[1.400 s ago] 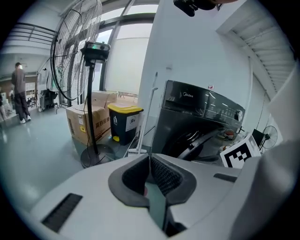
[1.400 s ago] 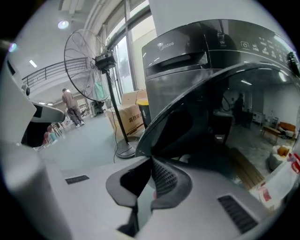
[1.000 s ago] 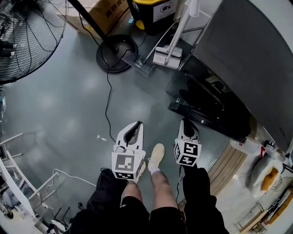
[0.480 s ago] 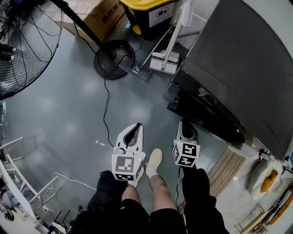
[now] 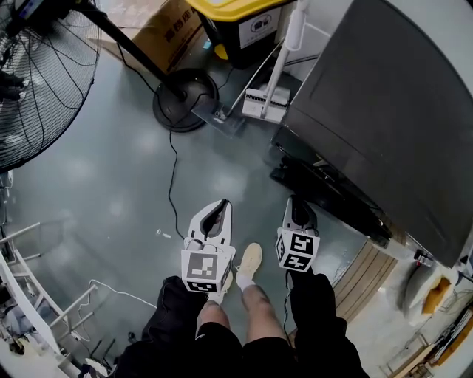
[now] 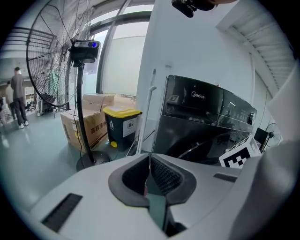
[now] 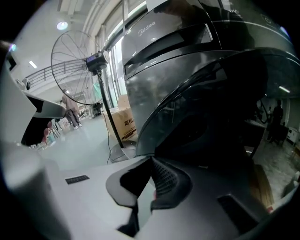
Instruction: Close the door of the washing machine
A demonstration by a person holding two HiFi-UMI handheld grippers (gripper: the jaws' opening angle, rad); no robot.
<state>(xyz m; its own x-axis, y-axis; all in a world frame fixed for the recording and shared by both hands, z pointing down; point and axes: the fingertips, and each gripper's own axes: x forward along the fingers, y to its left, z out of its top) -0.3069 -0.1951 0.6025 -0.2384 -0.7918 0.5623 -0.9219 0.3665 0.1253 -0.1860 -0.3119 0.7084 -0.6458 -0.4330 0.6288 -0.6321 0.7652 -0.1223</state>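
The dark grey washing machine (image 5: 384, 111) stands at the right, and its round door (image 5: 325, 193) hangs open, swung out low toward me. My right gripper (image 5: 299, 210) is shut and empty, its tip just short of the door's near edge. In the right gripper view the door's glass (image 7: 187, 112) fills the frame right ahead of the shut right gripper (image 7: 152, 164). My left gripper (image 5: 215, 212) is shut on nothing, out over the floor to the left of the door. From the left gripper view, the machine (image 6: 206, 112) lies ahead and to the right of the left gripper (image 6: 150, 161).
A big standing fan (image 5: 37, 74) with a round base (image 5: 185, 100) is at the far left, its cable (image 5: 173, 170) trailing across the floor. A cardboard box (image 5: 174, 26), a yellow-lidded bin (image 5: 244, 18) and a white mop (image 5: 270, 96) stand by the machine. A white rack (image 5: 22, 295) is at the near left.
I have stepped toward the machine, which now sits larger and closer. Both grippers have come forward with me, and the right one's tip has neared the open door.
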